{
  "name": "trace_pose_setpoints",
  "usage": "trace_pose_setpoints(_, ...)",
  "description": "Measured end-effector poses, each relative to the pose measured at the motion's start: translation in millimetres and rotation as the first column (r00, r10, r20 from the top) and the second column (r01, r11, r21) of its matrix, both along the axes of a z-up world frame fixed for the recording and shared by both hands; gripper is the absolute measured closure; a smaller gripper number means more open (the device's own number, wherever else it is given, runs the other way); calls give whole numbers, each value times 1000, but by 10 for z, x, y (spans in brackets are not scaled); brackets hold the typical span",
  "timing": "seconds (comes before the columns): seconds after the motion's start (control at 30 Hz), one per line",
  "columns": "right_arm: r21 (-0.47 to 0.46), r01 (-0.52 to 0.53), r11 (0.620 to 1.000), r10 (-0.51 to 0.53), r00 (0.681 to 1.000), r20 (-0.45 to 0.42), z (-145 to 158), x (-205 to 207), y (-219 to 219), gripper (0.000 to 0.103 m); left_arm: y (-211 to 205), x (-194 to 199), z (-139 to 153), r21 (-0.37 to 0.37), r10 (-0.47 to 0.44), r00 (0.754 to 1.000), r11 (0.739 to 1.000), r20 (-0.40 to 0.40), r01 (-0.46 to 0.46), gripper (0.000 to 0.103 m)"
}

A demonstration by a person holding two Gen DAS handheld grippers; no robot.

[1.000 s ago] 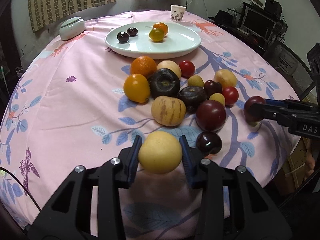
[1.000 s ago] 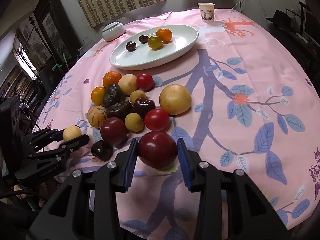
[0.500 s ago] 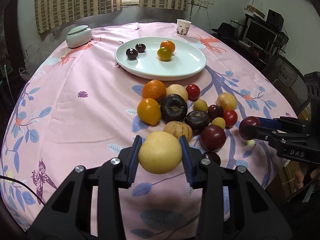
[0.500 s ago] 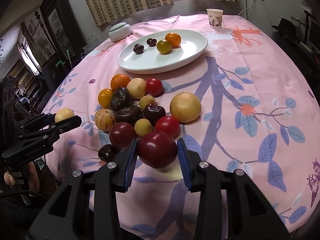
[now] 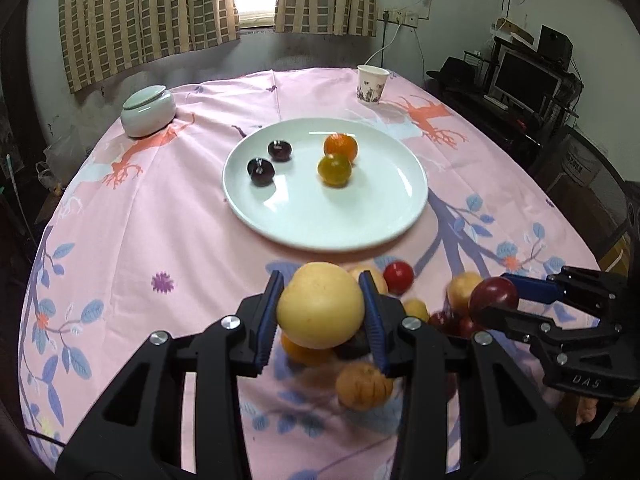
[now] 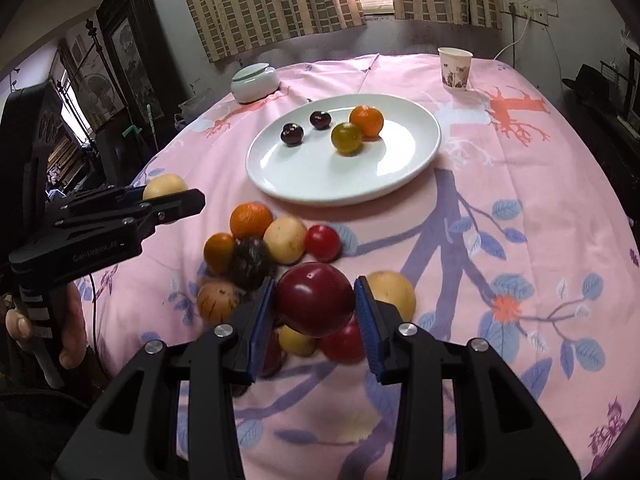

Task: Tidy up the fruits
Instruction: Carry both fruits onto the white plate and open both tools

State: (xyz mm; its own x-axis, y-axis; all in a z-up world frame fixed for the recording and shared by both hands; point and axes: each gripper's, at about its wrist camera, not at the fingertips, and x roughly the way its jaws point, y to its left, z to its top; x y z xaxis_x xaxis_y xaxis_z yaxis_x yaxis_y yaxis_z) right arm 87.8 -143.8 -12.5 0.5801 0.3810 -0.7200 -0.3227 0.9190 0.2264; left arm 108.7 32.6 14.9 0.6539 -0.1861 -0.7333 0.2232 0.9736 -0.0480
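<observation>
Nearest the left wrist camera, the left gripper [image 5: 322,312] pinches a pale yellow fruit [image 5: 320,305] between its blue pads, held clear above the table [image 5: 132,240]. Nearest the right wrist camera, the right gripper [image 6: 315,302] pinches a dark red plum [image 6: 314,299] in the same manner, also off the cloth. Directly beneath and just beyond both grippers lies the loose pile of fruit [image 6: 276,248], its pieces touching one another: oranges, yellow and red pieces, and a dark wrinkled one. Past the pile stands the white plate [image 5: 384,216], which carries two dark cherries [image 5: 270,162] on its left part and, apart from them, an orange [image 5: 340,147] touching a greenish-orange fruit [image 5: 334,169]. Farther back stand a lidded ceramic jar [image 5: 149,110] and a paper cup [image 5: 372,84]. The step in hand appears to be carriage of both fruits toward the plate. The next move calls for bringing each gripper over a bare part of the plate, lowering, and releasing gently, since round fruit may roll.
</observation>
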Motion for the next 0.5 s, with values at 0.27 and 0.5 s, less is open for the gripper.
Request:
trace_pose_setpoints(0.27,-101,26,995,-22,999,35,262,1009,123,63,-28,1211,128,-19,93,995,995,-43,-94,64)
trace_pose_setpoints(0.5,-145,109,983,-106,994,24,106,1785,64,63,-157,1772,-141,-4,98,988,995,-116,-100,64)
